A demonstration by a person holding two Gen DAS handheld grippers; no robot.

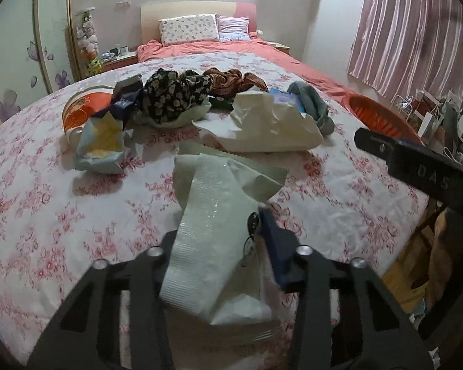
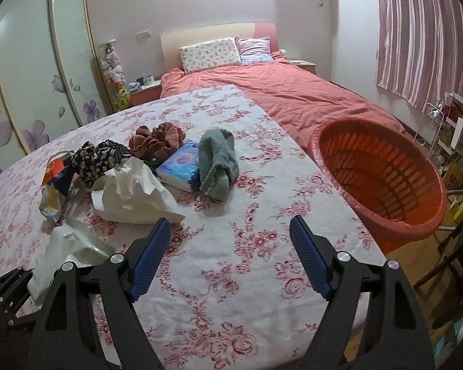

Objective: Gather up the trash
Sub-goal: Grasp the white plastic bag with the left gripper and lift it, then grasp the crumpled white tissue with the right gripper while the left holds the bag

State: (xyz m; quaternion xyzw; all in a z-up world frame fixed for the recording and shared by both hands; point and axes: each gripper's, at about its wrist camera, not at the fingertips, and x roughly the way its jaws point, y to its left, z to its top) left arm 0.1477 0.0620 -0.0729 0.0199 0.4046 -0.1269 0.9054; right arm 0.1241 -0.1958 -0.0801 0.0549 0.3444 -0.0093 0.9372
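My left gripper (image 1: 217, 225) is shut on a white plastic wrapper (image 1: 210, 215) that lies on the flowered bedsheet (image 1: 46, 215); the wrapper hides its left finger, and the blue right pad (image 1: 274, 246) shows beside it. In the right wrist view the same wrapper (image 2: 68, 246) sits at the lower left. My right gripper (image 2: 230, 220) hovers open over bare sheet with nothing between its fingers. More trash lies beyond: a crumpled white paper bag (image 1: 271, 123) (image 2: 132, 191), a pale blue and yellow snack wrapper (image 1: 102, 145) and an orange paper bowl (image 1: 83, 108).
An orange laundry basket (image 2: 382, 178) stands at the bed's right edge. Floral cloth (image 2: 98, 157), brown cloth (image 2: 157, 141), a blue tissue pack (image 2: 182, 166) and grey-green socks (image 2: 219, 163) lie mid-bed. Pillows, wardrobe and curtain ring the bed.
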